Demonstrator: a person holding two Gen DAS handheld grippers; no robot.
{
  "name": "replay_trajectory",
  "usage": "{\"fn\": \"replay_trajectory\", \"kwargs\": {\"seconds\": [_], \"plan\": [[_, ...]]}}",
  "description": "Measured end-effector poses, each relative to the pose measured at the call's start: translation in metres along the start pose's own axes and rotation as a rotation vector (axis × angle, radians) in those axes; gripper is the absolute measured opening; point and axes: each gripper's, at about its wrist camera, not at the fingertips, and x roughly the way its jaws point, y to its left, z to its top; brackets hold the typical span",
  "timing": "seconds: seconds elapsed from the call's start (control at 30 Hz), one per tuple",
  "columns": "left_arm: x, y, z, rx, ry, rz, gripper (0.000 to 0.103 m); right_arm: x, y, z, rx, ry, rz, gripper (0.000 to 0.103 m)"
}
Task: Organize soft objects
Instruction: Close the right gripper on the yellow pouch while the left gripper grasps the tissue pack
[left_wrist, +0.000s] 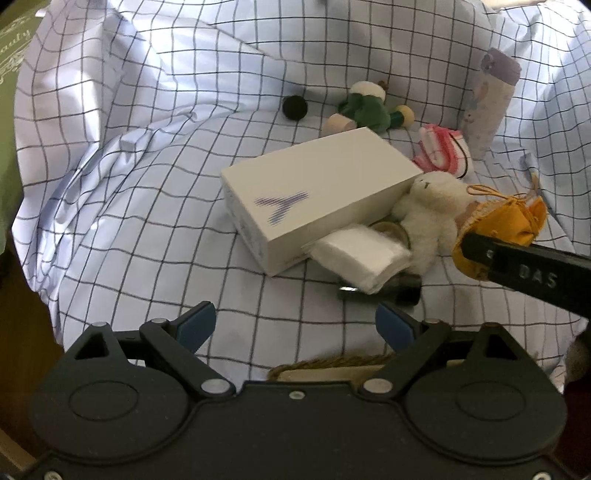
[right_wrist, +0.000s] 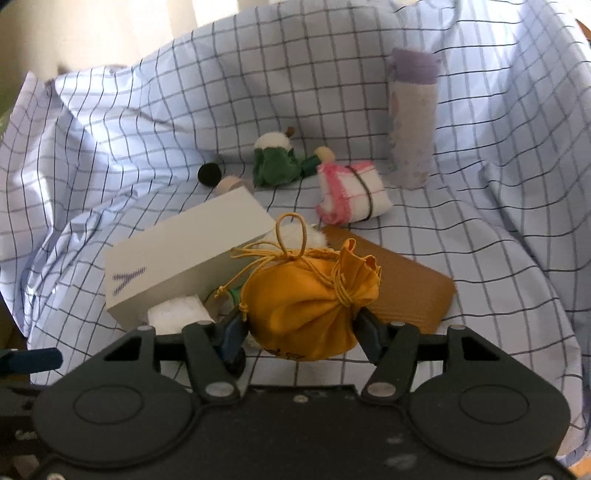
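My right gripper (right_wrist: 301, 332) is shut on a yellow drawstring pouch (right_wrist: 306, 306), with a pad pressing each side. The left wrist view shows that pouch (left_wrist: 509, 221) at the right, with a black finger (left_wrist: 524, 266) of the right gripper across it. A white plush animal (left_wrist: 432, 210) lies beside the pouch, against a white box (left_wrist: 314, 192). Further back are a green plush doll (left_wrist: 365, 107) and a pink-and-white folded cloth (left_wrist: 443, 149) bound with a band. My left gripper (left_wrist: 295, 323) hangs open over the checked sheet (left_wrist: 147, 221), with nothing between its fingers.
A clear-wrapped tissue pack (left_wrist: 362, 254) leans on the box, over a dark cylinder (left_wrist: 402, 288). A purple-capped bottle (right_wrist: 412, 118) stands at the back right, and a black ball (right_wrist: 209, 172) lies at the back. A brown card sheet (right_wrist: 410, 288) lies behind the pouch. The sheet rises in folds all round.
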Motion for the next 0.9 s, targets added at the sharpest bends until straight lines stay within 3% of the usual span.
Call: {"fn": "replay_trajectory", "kwargs": {"seconds": [0.47,0.73,0.9], "plan": [[0.022,-0.032,0.028,-0.021,0.036,-0.059,0.090,-0.034,-0.025,-0.017,0.037,-0.039,-0.035,0.062],[0.042,-0.033,0.037,-0.082,0.067,-0.019,0.090,-0.035,-0.028,-0.022,0.044,-0.037,-0.026,0.062],[0.051,-0.035,0.039,-0.092,0.096,-0.032,0.076,-0.032,-0.029,-0.025,0.046,-0.026,-0.024,0.062]]}}
